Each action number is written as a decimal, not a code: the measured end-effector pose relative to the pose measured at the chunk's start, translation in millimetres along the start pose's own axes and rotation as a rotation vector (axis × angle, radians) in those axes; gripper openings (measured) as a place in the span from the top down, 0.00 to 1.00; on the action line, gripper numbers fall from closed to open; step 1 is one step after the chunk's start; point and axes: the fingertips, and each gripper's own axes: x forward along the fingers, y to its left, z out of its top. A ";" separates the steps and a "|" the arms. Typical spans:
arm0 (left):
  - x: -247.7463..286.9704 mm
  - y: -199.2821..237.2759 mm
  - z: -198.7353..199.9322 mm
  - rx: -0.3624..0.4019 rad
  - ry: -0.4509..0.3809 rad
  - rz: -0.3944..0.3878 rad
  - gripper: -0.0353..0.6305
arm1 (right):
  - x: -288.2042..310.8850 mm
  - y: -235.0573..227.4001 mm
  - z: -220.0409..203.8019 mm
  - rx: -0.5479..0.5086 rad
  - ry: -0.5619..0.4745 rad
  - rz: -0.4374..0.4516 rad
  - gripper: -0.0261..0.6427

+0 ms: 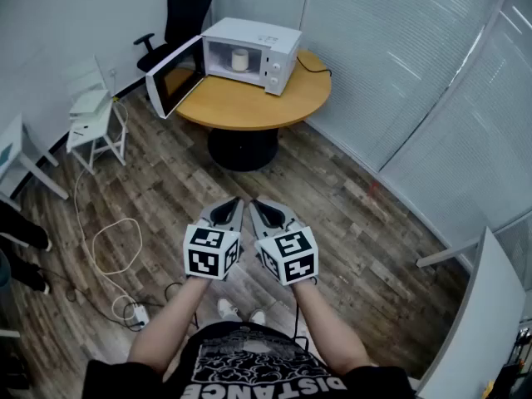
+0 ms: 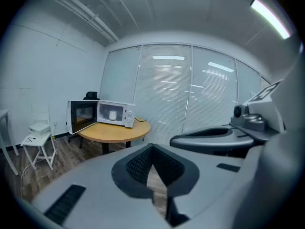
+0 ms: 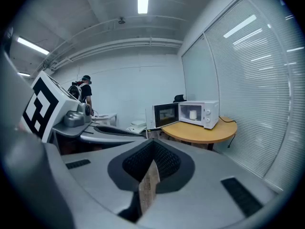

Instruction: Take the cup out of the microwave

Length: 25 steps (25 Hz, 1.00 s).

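Grey left tool (image 1: 230,211) and right tool (image 1: 263,209), both clenched on nothing, side by side over the floor (image 1: 357,223). Cup (image 1: 240,59) stands upright straight ahead, well apart, inside the open microwave (image 1: 274,44) at the surface's (image 1: 249,106) far edge. Neither tool looks nearer.

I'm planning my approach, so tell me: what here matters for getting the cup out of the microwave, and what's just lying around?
For the job: cup inside the microwave; its open door; the round table beneath.
Just lying about: black office chair; white chair; loose looped cable.
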 end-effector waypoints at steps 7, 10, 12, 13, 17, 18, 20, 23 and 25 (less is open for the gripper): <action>-2.5 23.5 2.2 -0.011 -0.004 -0.022 0.93 | 21.9 14.5 6.1 -0.009 -0.003 -0.017 0.94; -5.2 39.0 3.7 -0.015 -0.010 -0.029 0.93 | 32.9 21.6 6.8 -0.016 0.014 -0.038 0.94; -8.3 50.3 3.8 -0.023 -0.013 -0.034 0.93 | 40.2 27.0 7.4 -0.019 0.024 -0.051 0.94; -10.1 55.2 4.2 -0.027 -0.015 -0.038 0.93 | 43.6 29.9 8.2 -0.019 0.029 -0.055 0.94; -11.2 73.5 11.2 -0.032 -0.018 -0.052 0.93 | 58.4 37.9 16.3 -0.017 0.040 -0.067 0.94; -10.8 77.7 13.3 -0.033 -0.021 -0.054 0.93 | 62.6 39.3 17.7 -0.018 0.044 -0.069 0.94; -11.3 84.8 14.4 -0.032 -0.026 -0.057 0.93 | 70.4 43.5 17.2 -0.019 0.050 -0.068 0.94; -11.1 96.1 12.7 -0.030 -0.029 -0.052 0.93 | 81.5 48.1 15.1 -0.016 0.052 -0.064 0.94; -7.8 103.0 13.5 -0.031 -0.026 -0.046 0.93 | 87.7 45.3 15.7 -0.008 0.051 -0.065 0.94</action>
